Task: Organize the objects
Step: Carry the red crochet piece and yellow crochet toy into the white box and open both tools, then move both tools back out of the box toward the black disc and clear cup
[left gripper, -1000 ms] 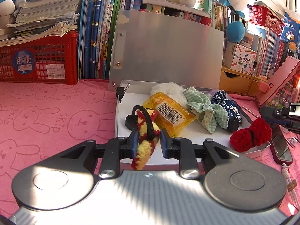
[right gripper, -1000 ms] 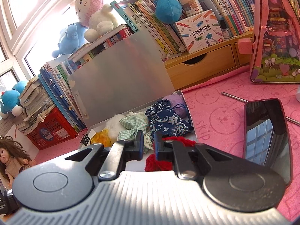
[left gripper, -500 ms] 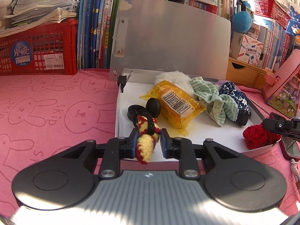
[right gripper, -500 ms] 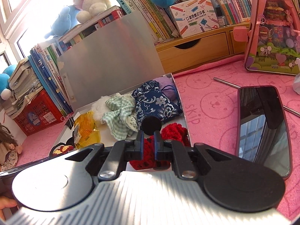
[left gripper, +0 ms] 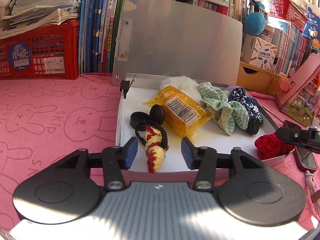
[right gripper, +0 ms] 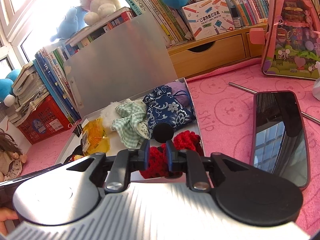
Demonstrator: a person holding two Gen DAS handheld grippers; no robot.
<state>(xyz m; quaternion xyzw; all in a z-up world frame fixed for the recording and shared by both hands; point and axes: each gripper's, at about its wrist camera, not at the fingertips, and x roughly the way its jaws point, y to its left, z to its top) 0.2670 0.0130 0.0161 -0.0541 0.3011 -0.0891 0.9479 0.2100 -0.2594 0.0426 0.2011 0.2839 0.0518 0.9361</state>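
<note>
**Both grippers letting go over the open box**

While the left gripper (left gripper: 159,153) hangs over the near edge of the white box (left gripper: 122,108), its jaws are opening, standing well apart on either side of the yellow-and-red crochet piece (left gripper: 154,150) without pressing it. That piece lies on the box floor with a black hair tie (left gripper: 140,127) looped round its far end, just in front of two black round caps (left gripper: 148,116). Behind these sit a yellow packet (left gripper: 184,112) with a barcode, a white fluffy thing (left gripper: 180,82), a green checked scrunchie (left gripper: 222,106) and a blue flowered pouch (right gripper: 168,108), crowding the far half of the box. Its metal lid (left gripper: 180,50) stands upright at the back, with a black binder clip (left gripper: 125,86) on the left corner.

At the box's right corner the right gripper (right gripper: 157,154) is also opening, its jaws a little apart around the red crochet piece (right gripper: 188,140); whether the pads touch it I cannot tell. A black disc (right gripper: 163,133) stands just beyond the fingertips.

On the pink bench (left gripper: 50,120) to the right lie a dark phone (right gripper: 280,136) and a thin metal rod (right gripper: 243,88). Books (left gripper: 96,30) and a red crate (left gripper: 40,56) line the back.
</note>
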